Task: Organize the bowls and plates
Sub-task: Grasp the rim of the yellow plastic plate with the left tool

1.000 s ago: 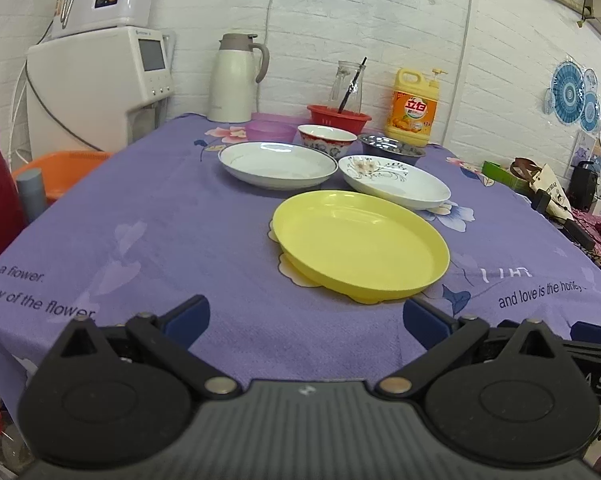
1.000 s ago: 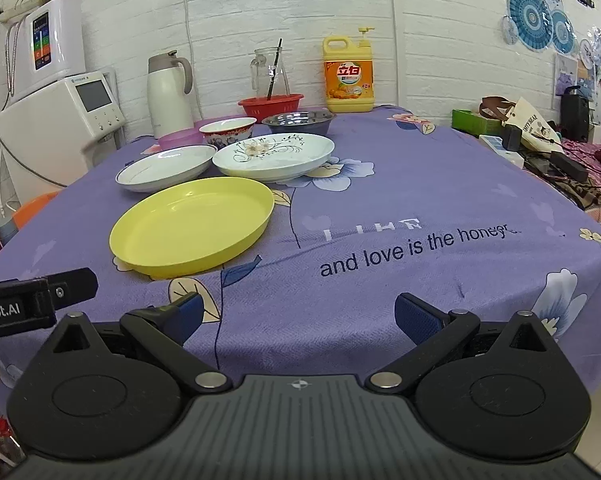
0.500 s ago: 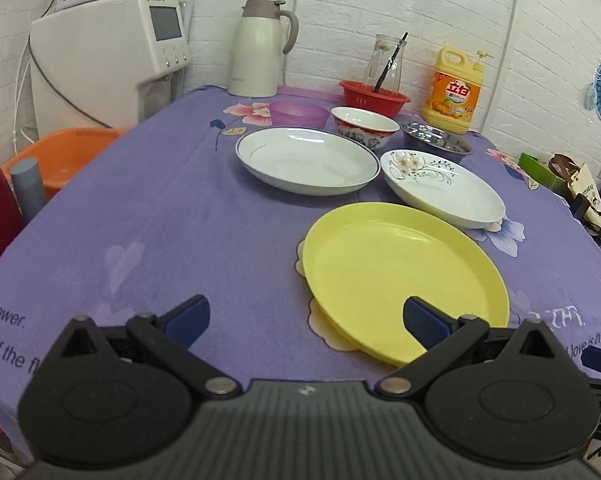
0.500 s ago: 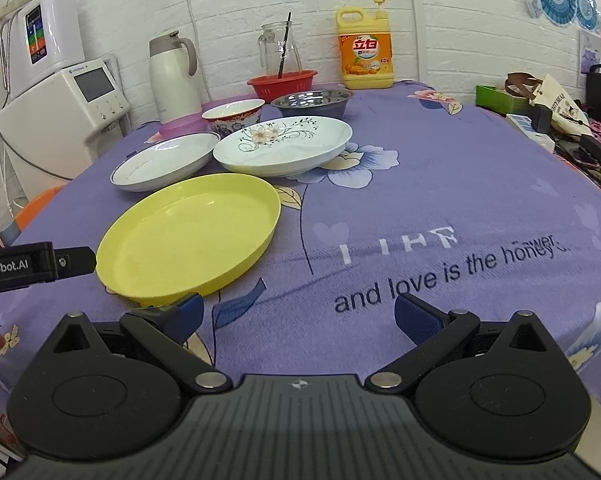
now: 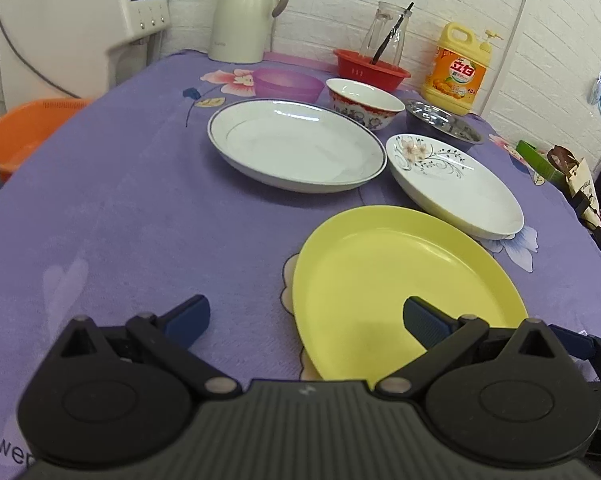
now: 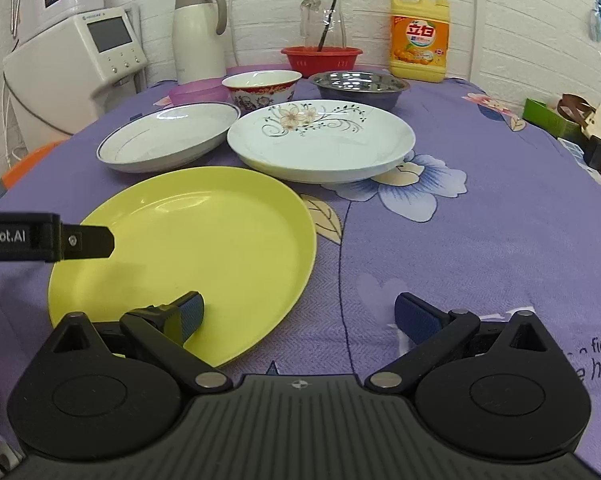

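Observation:
A yellow plate [image 5: 400, 276] [image 6: 204, 240] lies nearest on the purple tablecloth. Behind it lie a white blue-rimmed plate [image 5: 296, 144] [image 6: 168, 136] and a white floral plate [image 5: 456, 184] [image 6: 320, 140]. Further back stand a red-patterned bowl [image 5: 362, 98] [image 6: 262, 86], a steel bowl [image 5: 442, 124] [image 6: 358, 86] and a purple bowl [image 5: 286, 82] [image 6: 196, 92]. My left gripper [image 5: 304, 318] is open and empty, its right finger over the yellow plate's near part. My right gripper [image 6: 298, 314] is open and empty, straddling the yellow plate's right rim. The left gripper's side [image 6: 46, 236] shows in the right wrist view.
A white thermos [image 5: 246, 10], a red basket [image 5: 370, 68] with a glass jar, and a yellow detergent bottle [image 5: 458, 70] stand at the back. A white appliance [image 5: 76, 28] and an orange basin [image 5: 24, 128] are at the left. Clutter [image 6: 580, 128] sits on the right.
Both grippers have moved forward and lower toward the yellow plate, which looms larger. Each now has one finger over the plate. Both stayed open.

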Available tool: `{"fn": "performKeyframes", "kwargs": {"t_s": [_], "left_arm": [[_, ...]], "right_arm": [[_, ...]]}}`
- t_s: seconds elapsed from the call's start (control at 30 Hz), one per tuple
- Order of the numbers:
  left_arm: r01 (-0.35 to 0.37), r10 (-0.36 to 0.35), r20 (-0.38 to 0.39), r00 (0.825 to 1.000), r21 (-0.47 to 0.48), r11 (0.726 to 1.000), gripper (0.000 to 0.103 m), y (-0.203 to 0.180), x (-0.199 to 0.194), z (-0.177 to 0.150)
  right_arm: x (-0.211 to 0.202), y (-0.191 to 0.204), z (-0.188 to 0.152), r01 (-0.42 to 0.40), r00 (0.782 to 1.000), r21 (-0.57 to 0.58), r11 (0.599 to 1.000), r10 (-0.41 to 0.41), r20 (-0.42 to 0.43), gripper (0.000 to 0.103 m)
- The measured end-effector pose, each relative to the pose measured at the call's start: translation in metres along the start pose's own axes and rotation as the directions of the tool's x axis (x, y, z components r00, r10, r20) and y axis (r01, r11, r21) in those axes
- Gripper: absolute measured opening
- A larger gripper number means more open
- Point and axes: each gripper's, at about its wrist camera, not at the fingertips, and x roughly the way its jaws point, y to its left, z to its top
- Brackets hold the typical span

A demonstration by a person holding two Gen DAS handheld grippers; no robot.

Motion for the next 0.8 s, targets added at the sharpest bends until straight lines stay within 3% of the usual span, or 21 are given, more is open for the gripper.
{"fn": "performKeyframes", "kwargs": {"t_s": [0.2,0.3,0.4,0.57,0.67,0.8], "left_arm": [[0.046,-0.046,-0.017,0.999,0.002,0.999,0.102,-0.007,0.005,0.002],[0.048,-0.047,-0.028,0.999,0.023,0.999,0.102,-0.014,0.012,0.003],[0.043,-0.042,-0.024,0.999,0.039,0.998,0.102,-0.018,0.014,0.003],[0.069,-0.068,-0.029,0.997,0.028,0.997,0.102,-0.021,0.019,0.007],[0.091,-0.088,-0.047,0.995,0.056,0.994,0.102,-0.028,0.023,0.008],[0.092,-0.088,-0.049,0.995,0.1,0.991,0.102,-0.028,0.024,0.007]], "right_arm": [[-0.001,-0.004,-0.002,-0.059,0.998,-0.051,0.997,0.06,0.028,0.103],[0.002,-0.004,0.007,-0.07,0.998,-0.036,0.997,0.07,0.0,0.103],[-0.001,-0.004,0.012,-0.14,0.99,-0.009,0.99,0.14,0.029,0.103],[0.006,0.004,0.015,-0.138,0.99,-0.042,0.989,0.14,0.03,0.103],[0.01,0.005,0.017,-0.164,0.986,-0.034,0.986,0.165,0.026,0.103],[0.012,0.001,0.014,-0.137,0.99,-0.04,0.99,0.139,0.033,0.103]]}}
